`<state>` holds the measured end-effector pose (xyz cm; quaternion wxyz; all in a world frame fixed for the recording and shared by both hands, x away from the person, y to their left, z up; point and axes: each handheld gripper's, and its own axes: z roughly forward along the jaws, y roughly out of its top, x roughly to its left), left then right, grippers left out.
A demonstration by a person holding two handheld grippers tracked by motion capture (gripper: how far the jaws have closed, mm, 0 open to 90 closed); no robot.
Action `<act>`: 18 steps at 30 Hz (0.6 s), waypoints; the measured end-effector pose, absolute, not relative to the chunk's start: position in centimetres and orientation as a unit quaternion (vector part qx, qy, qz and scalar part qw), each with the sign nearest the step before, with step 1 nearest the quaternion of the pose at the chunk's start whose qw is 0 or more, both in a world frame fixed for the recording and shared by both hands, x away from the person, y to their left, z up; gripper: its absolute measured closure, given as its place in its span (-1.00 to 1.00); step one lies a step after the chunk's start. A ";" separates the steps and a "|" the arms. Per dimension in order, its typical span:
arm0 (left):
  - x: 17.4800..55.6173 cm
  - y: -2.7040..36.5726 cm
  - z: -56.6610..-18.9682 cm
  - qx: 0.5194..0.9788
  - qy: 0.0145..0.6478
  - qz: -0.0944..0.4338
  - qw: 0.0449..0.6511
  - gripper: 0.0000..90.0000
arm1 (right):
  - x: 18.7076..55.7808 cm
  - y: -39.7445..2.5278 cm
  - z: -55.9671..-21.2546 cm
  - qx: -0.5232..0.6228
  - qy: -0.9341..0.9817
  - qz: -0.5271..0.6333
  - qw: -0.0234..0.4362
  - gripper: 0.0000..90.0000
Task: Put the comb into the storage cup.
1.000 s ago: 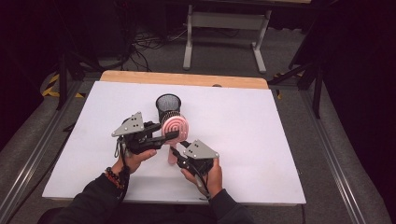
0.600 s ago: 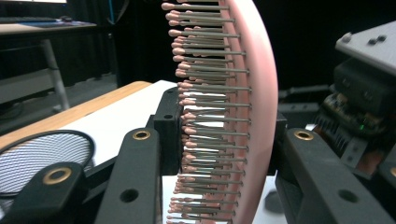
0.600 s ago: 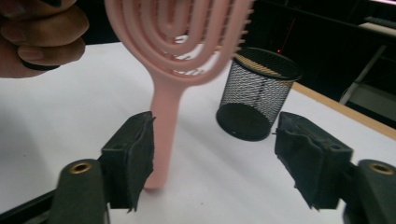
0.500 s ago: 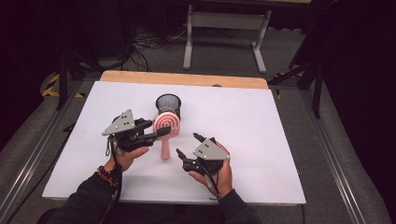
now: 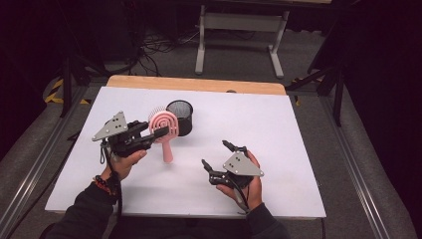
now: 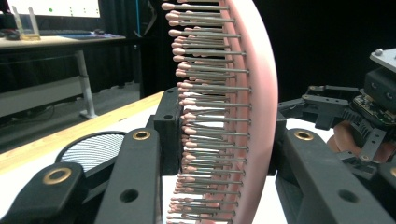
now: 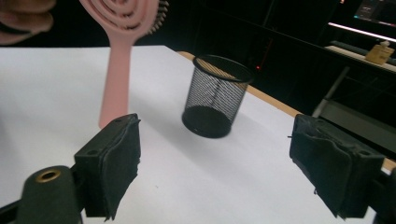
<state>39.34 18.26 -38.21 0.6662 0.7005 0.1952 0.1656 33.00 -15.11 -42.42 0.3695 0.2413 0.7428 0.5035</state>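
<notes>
The left gripper (image 5: 158,132) is clamped on the head of a pink brush (image 5: 162,130), and the brush hangs with its handle pointing down, toward 6 o'clock, above the white table (image 5: 278,129). In the left gripper view the brush (image 6: 224,112) stands on edge between the two jaws, bristles on one side and the smooth pink back on the other. A black mesh cup (image 5: 179,117) stands upright just beside the brush head, at about 2 o'clock from it. The right gripper (image 5: 217,155) is held low at 4 o'clock from the brush, well apart from it, with its jaws wide apart and nothing between them. In its own view the cup (image 7: 215,95) and the brush handle (image 7: 117,70) are ahead of the jaws.
</notes>
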 end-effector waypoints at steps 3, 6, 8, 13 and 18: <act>39.4 18.6 -38.1 0.700 0.196 0.170 0.665 0.40 | 32.9 -16.1 -42.6 0.250 0.737 0.504 0.375 -0.64; 39.4 19.1 -38.0 0.691 0.195 0.165 0.677 0.40 | 32.8 -16.7 -42.7 0.250 0.735 0.503 0.381 -0.66; 39.4 19.4 -37.9 0.688 0.197 0.166 0.679 0.40 | 32.7 -17.2 -42.9 0.246 0.732 0.503 0.387 -0.67; 39.5 20.2 -37.6 0.682 0.202 0.176 0.681 0.40 | 32.5 -18.5 -43.6 0.246 0.728 0.500 0.400 -0.72; 39.5 20.7 -37.5 0.675 0.208 0.184 0.683 0.40 | 32.4 -19.7 -44.2 0.262 0.729 0.493 0.396 -0.79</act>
